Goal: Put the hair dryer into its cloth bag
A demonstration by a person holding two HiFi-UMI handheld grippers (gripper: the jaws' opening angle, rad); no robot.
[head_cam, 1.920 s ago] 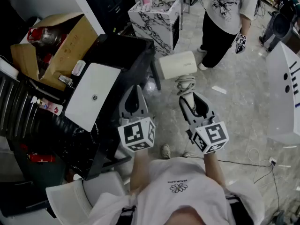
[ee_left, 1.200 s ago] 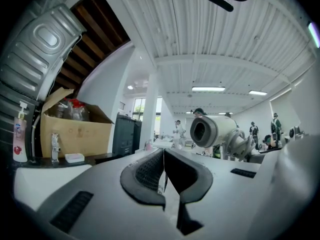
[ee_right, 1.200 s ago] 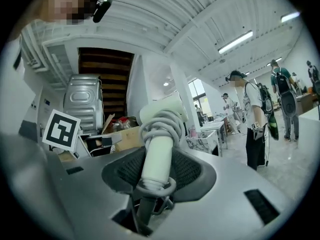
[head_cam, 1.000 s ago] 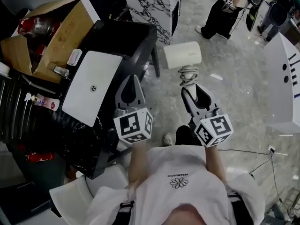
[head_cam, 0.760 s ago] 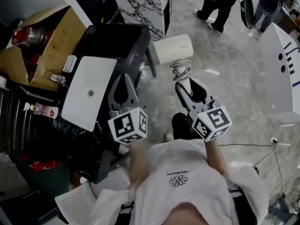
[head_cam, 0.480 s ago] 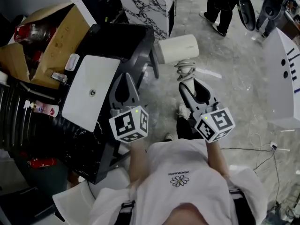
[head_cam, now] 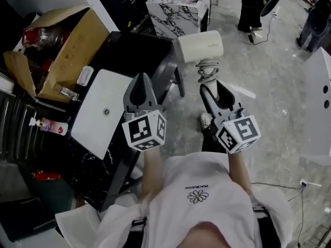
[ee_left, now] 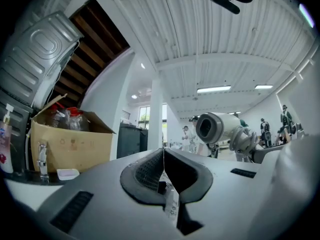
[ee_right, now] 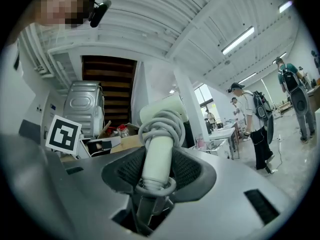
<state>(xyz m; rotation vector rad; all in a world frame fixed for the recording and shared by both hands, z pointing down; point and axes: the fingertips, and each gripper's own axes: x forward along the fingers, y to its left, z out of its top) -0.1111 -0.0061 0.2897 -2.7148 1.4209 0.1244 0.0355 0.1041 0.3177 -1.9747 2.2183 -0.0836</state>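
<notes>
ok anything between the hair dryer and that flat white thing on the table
Only the left gripper, shut and empty, over the edge of the black table. The right gripper holds the hair dryer by its handle above the floor; the flat white thing, perhaps the bag, lies uncovered.

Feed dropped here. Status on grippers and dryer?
Right gripper shut on dryer handle. Left gripper shut, empty. Held aloft beside black table; nothing blocking it.

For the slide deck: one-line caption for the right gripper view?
Right gripper shut on the cord-wrapped handle of the white hair dryer, people standing beyond.
</notes>
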